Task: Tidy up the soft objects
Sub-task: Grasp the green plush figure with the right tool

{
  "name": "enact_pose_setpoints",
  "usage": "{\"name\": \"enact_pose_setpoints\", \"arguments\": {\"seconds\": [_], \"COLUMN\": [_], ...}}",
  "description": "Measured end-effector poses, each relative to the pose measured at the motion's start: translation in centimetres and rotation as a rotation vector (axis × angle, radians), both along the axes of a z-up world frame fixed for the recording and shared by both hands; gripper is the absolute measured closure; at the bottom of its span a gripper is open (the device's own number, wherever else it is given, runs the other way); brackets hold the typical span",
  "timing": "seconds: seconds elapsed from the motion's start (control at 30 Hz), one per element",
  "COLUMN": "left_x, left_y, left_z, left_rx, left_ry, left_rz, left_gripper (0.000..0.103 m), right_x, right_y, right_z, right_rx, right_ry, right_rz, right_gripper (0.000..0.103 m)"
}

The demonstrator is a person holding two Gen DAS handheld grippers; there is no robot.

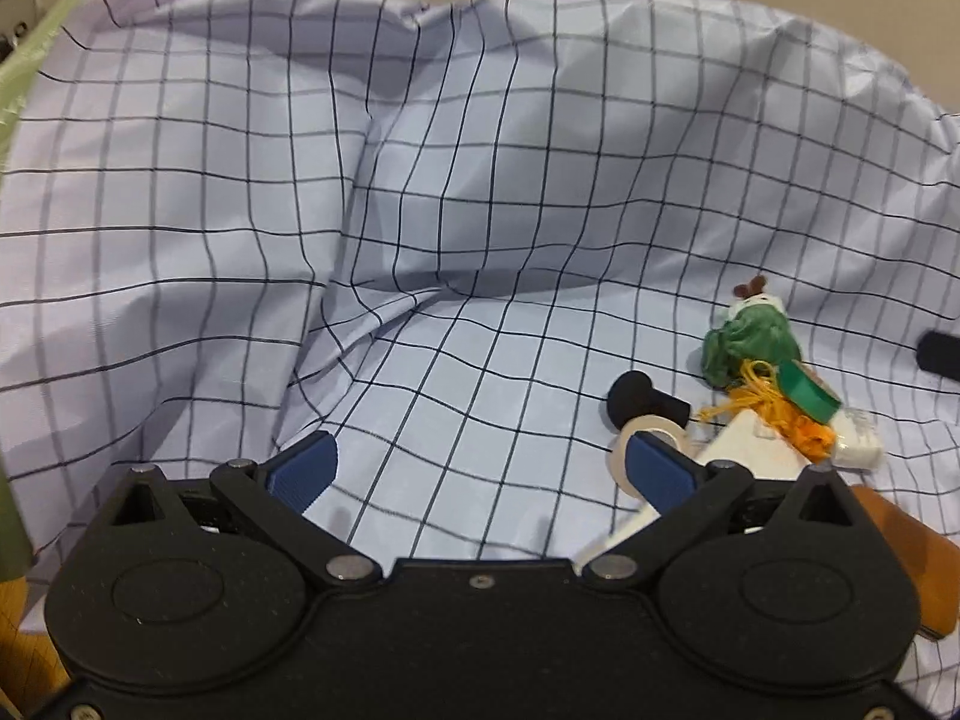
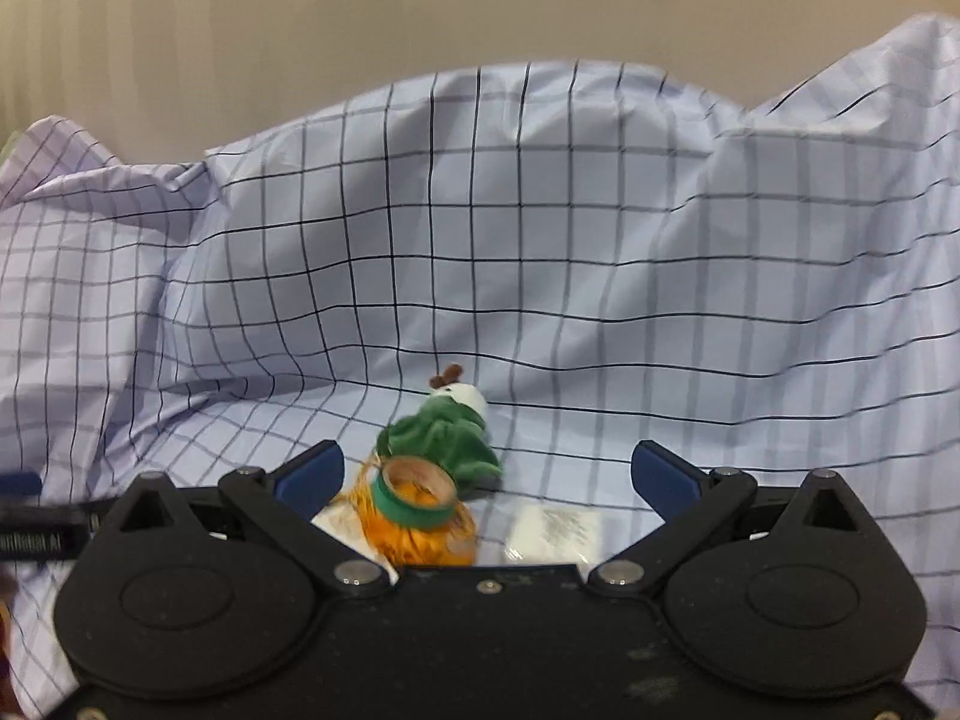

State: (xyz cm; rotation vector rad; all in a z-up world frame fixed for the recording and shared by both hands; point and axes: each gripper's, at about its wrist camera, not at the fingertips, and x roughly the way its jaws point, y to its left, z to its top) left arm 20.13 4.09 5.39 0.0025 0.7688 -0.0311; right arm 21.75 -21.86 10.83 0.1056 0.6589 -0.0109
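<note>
A small green and white plush toy (image 1: pixel 750 339) lies on a pale blue checked cloth (image 1: pixel 420 180), to the right in the left wrist view. It also shows in the right wrist view (image 2: pixel 447 432), just ahead of the fingers. An orange yarn bundle (image 2: pixel 414 531) with a green tape ring (image 2: pixel 414 495) on it lies in front of the plush. My left gripper (image 1: pixel 480 471) is open and empty over bare cloth, left of the pile. My right gripper (image 2: pixel 486 474) is open and empty, close above the pile.
The cloth (image 2: pixel 540 240) rises in folds behind the objects. A black foam piece (image 1: pixel 642 399), a white tape roll (image 1: pixel 651 435), a white box (image 1: pixel 744 450) and a clear packet (image 2: pixel 552 531) lie in the pile. A brown object (image 1: pixel 900 546) sits at the right edge.
</note>
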Motion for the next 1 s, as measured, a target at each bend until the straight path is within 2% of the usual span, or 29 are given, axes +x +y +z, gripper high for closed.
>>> {"name": "enact_pose_setpoints", "arguments": {"seconds": [0.17,0.3,0.57,0.63,0.77,0.87,1.0], "left_x": [2.7,4.2,6.2,6.8,7.6,8.4,9.5], "left_y": [0.9,1.3,1.2,1.0,0.1,-0.9,-2.6], "left_z": [-0.8,-1.4,-2.6,-2.7,-2.9,-3.0,-3.1], "left_rx": [-0.011,0.011,0.025,0.012,0.021,0.037,0.032], "left_ry": [0.048,0.068,0.125,0.141,0.150,0.153,0.172], "left_rz": [0.001,-0.006,-0.029,-0.039,-0.061,-0.091,-0.152], "left_gripper": [0.004,0.004,0.004,0.004,0.004,0.004,0.004], "right_x": [7.0,11.6,17.5,18.2,19.3,19.2,18.3], "right_y": [-0.2,-0.1,1.9,2.2,3.0,2.9,2.0], "right_z": [-2.6,-5.0,-8.5,-9.1,-10.5,-10.5,-9.0], "right_rx": [0.109,0.162,0.113,0.108,0.070,0.065,0.090], "right_ry": [0.106,0.204,0.373,0.408,0.486,0.482,0.436], "right_rz": [0.006,-0.017,0.037,0.053,0.067,0.076,0.074], "right_gripper": [0.001,0.003,0.008,0.013,0.038,0.045,0.046]}}
